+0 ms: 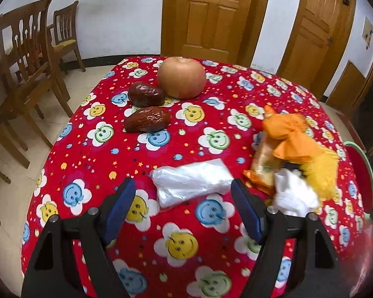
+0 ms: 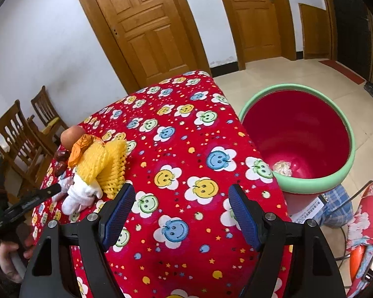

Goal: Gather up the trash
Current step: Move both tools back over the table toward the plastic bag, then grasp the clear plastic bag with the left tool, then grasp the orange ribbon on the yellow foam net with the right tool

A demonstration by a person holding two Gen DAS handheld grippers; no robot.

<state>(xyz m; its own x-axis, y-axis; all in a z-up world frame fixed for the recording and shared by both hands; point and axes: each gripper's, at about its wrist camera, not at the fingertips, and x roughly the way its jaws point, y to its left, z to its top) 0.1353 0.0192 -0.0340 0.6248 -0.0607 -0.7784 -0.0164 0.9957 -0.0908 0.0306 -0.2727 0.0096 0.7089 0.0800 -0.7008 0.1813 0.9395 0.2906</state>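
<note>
Trash on my red smiley-flower tablecloth (image 1: pixel 92 159): a clear plastic bag (image 1: pixel 190 181) lying just ahead of my left gripper (image 1: pixel 182 200), whose jaws stand wide and empty, with an orange wrapper (image 1: pixel 289 136), yellow foam net (image 2: pixel 107 164) and white tissue (image 1: pixel 294 196) heaped beside it. My right gripper (image 2: pixel 181 204) hovers wide open and empty over the cloth, near the red bin (image 2: pixel 298 134) standing past the table edge.

bare cloth on the bench (image 2: pixel 186 134) lies open between the trash heap (image 2: pixel 97 171) and the bin (image 2: pixel 345 168); apple (image 1: pixel 181 78) and dates (image 1: pixel 146 93) crowd beyond the heap.
</note>
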